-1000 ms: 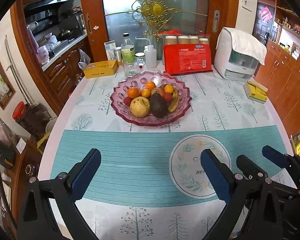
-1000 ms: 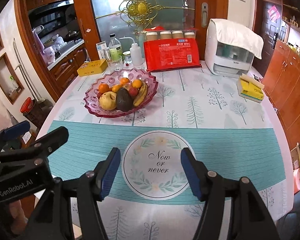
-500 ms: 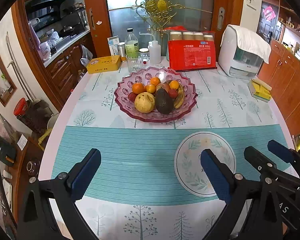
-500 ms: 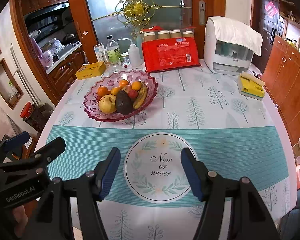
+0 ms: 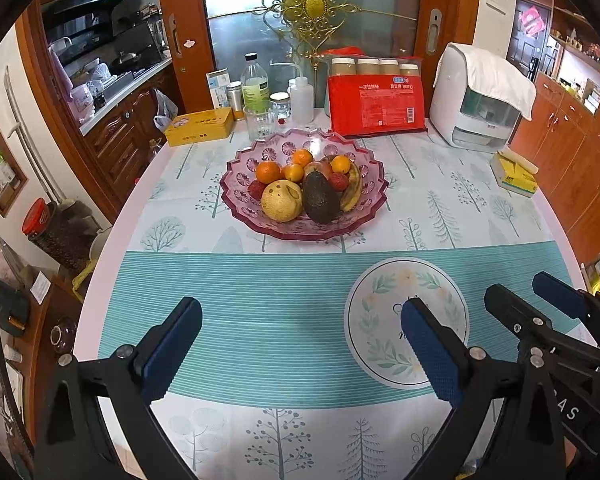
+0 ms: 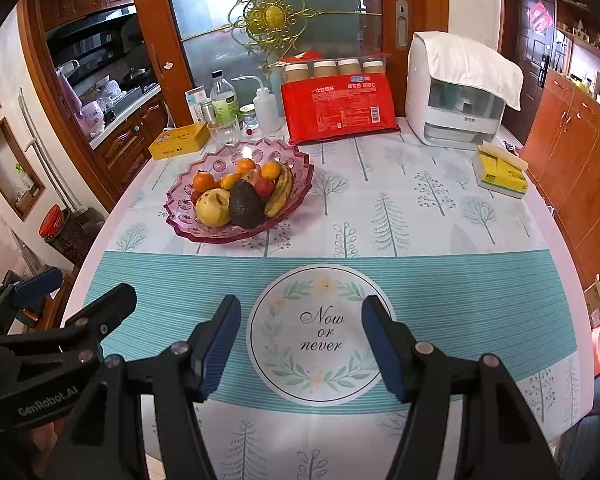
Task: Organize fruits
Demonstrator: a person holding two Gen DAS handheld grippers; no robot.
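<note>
All the fruit I can see sits in the pink glass bowl [image 5: 304, 216] on the far-left half of the worktop [image 5: 440, 208]: a yellow pear-like fruit [image 5: 281, 201] at the front, a dark avocado [image 5: 320, 198] touching it on the right, a banana [image 5: 352, 190] curled along the right side, several oranges [image 5: 268, 172] behind, and small red fruits [image 5: 339, 181] tucked between. No loose fruit shows on the tablecloth [image 6: 380, 208] in either view.

My left claw [image 5: 300, 354] hangs over the teal stripe at the near edge, jaws spread wide, nothing between them. My right claw [image 6: 298, 342] is just beside it over the round "Now or never" print [image 6: 320, 334], also spread and empty. Both are well apart from the bowl.

Step in hand, my read: the fruit already lies gathered, which is what the task would leave behind. It also fits a start where fruit gets taken out and sorted, so I can't settle which.

Any reach to the bowl calls for travel forward and left. The fruits are packed touching, so picking one means coming from above without nudging its neighbours; the avocado and the pear-like fruit are the most exposed.

Clutter at the far edge, well clear: yellow tin [image 5: 199, 126], drinking glass [image 5: 260, 120], red cup package [image 5: 376, 106], white appliance [image 5: 476, 116].
</note>
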